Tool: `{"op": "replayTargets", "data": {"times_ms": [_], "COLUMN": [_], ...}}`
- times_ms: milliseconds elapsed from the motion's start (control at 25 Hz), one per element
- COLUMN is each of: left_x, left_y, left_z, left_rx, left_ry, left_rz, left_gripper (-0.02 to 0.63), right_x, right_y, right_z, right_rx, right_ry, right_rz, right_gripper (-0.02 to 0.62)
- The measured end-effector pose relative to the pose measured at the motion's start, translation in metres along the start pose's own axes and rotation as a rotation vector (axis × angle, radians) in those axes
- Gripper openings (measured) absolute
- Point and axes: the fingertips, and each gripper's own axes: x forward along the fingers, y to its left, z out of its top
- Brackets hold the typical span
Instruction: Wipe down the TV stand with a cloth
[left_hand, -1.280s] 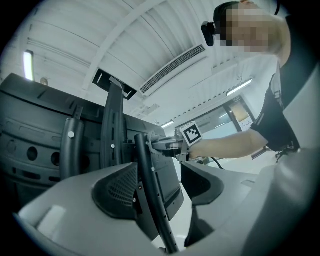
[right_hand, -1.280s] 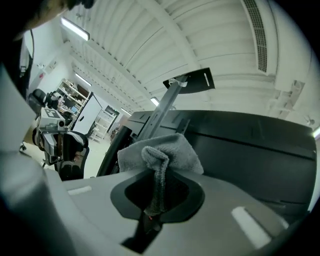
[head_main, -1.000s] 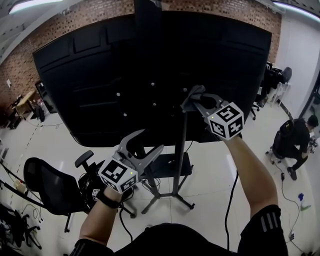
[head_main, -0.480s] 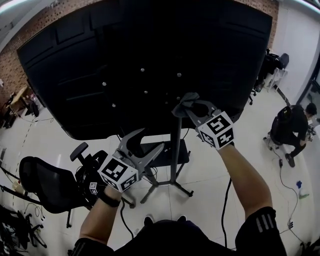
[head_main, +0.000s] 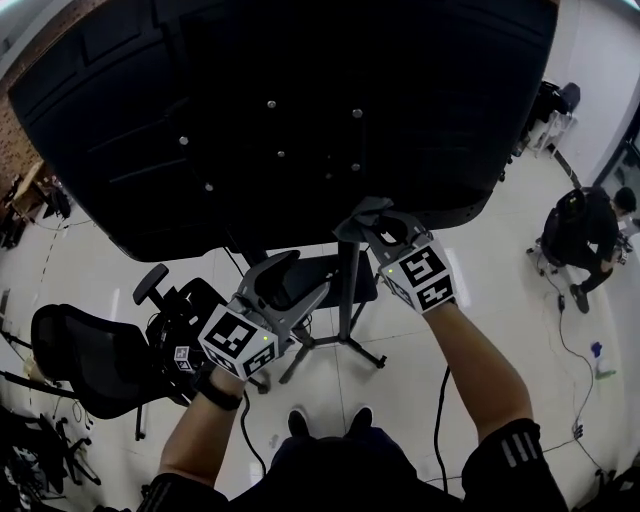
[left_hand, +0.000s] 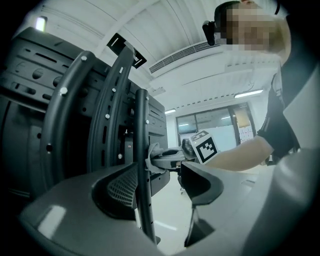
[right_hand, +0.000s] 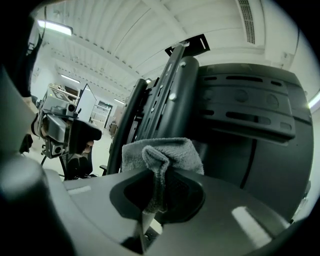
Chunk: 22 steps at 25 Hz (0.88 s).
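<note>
The black TV (head_main: 300, 100) fills the top of the head view, back side toward me, on a thin black stand pole (head_main: 348, 290) with splayed feet (head_main: 345, 350). My right gripper (head_main: 372, 228) is shut on a grey cloth (head_main: 360, 214) and holds it against the pole just under the TV's lower edge. The right gripper view shows the cloth (right_hand: 162, 152) bunched between the jaws of the right gripper (right_hand: 157, 195). My left gripper (head_main: 295, 278) is open, lower and to the left. In the left gripper view, the pole (left_hand: 142, 150) stands in that gripper's (left_hand: 160, 185) gap, with the cloth (left_hand: 151, 152) beyond.
A small black shelf (head_main: 325, 285) sits on the stand behind the pole. A black office chair (head_main: 100, 365) stands on the floor at left. A person (head_main: 580, 235) crouches at far right, with cables (head_main: 575, 370) on the white floor nearby.
My right gripper has slid the cloth down the pole, from beside the TV's back to below its lower edge. The left gripper has stayed open beside the pole.
</note>
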Motion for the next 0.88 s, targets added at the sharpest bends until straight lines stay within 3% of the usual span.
{"op": "replayTargets", "data": {"times_ms": [320,880], "left_x": [0.009,0.017], "left_y": [0.006,0.023], "left_z": [-0.059,-0.219], "left_rx": [-0.029,-0.161], "left_ry": [0.045,0.218], "left_rz": [-0.013,-0.008], "left_gripper": [0.295,0.295], "right_x": [0.011,0.041], "right_y": [0.029,0.085], "right_z": [-0.071,-0.227], "right_rx": [0.080,0.174], "right_ry": [0.082,0.297], "right_rz": [0.017,0.074], "right_gripper": [0.026,0.025]}}
